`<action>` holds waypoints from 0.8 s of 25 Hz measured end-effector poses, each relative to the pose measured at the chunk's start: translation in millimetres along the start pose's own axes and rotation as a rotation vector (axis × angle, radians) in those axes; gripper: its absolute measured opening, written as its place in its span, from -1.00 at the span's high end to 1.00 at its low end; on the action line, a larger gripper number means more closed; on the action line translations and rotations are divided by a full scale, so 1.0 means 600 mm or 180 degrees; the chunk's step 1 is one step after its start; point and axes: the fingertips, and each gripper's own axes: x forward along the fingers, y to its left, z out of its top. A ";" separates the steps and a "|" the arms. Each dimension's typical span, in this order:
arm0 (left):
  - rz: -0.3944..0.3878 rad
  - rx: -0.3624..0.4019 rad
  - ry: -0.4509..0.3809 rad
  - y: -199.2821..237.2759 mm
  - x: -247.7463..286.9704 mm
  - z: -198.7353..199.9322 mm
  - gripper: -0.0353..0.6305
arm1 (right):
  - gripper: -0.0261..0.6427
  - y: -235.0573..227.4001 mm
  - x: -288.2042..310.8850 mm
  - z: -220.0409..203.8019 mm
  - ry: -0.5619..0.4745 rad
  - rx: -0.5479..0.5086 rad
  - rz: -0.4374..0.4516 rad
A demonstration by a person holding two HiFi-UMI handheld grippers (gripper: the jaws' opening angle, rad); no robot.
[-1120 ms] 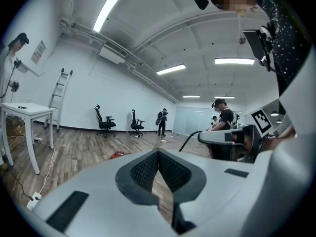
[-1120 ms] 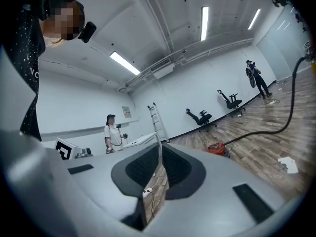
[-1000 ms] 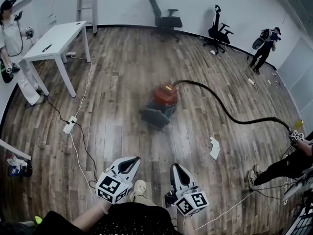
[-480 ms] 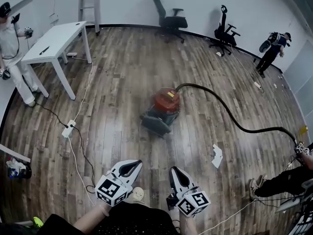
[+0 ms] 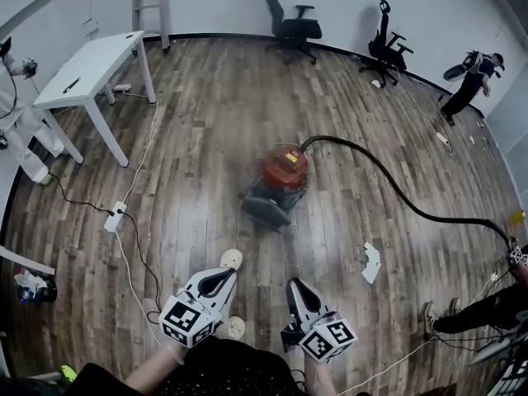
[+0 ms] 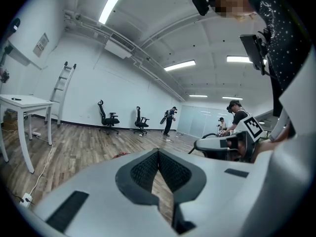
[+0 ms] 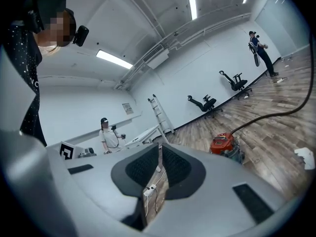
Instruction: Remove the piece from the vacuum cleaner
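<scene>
The vacuum cleaner (image 5: 280,178) stands on the wood floor ahead of me, with a red body and a grey front part (image 5: 266,209). Its black hose (image 5: 396,190) curves away to the right edge. The right gripper view shows the vacuum cleaner (image 7: 223,143) small and to the right of the jaws. My left gripper (image 5: 224,275) and right gripper (image 5: 295,285) are held low near my body, well short of the vacuum. Both are shut with nothing between the pads. The left gripper (image 6: 158,152) points across the room; the right gripper (image 7: 160,146) points over the floor.
A white table (image 5: 87,68) stands at the left, with a power strip (image 5: 115,219) and cables trailing on the floor near it. A paper scrap (image 5: 371,262) lies to the right. Two office chairs (image 5: 289,19), a ladder (image 5: 148,2) and other people (image 5: 474,77) are around the edges.
The head view has advanced: the vacuum cleaner now sits lower and nearer. One of my feet has stepped forward beside the left gripper. Both grippers stay shut.
</scene>
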 end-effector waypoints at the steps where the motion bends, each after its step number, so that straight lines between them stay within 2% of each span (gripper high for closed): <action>1: -0.0003 -0.0003 0.0005 0.006 0.010 0.002 0.87 | 0.87 -0.008 0.007 0.002 0.0006 0.0000 -0.0015; 6: -0.0060 -0.0031 0.0052 0.049 0.072 0.020 0.87 | 0.87 -0.043 0.061 0.026 0.0046 0.0011 -0.0030; 12: -0.0137 -0.0043 0.0034 0.134 0.170 0.065 0.87 | 0.87 -0.103 0.149 0.085 -0.0037 0.0053 -0.0143; 20: -0.0472 0.0029 0.0093 0.244 0.304 0.121 0.87 | 0.87 -0.193 0.269 0.162 -0.0126 0.0027 -0.0420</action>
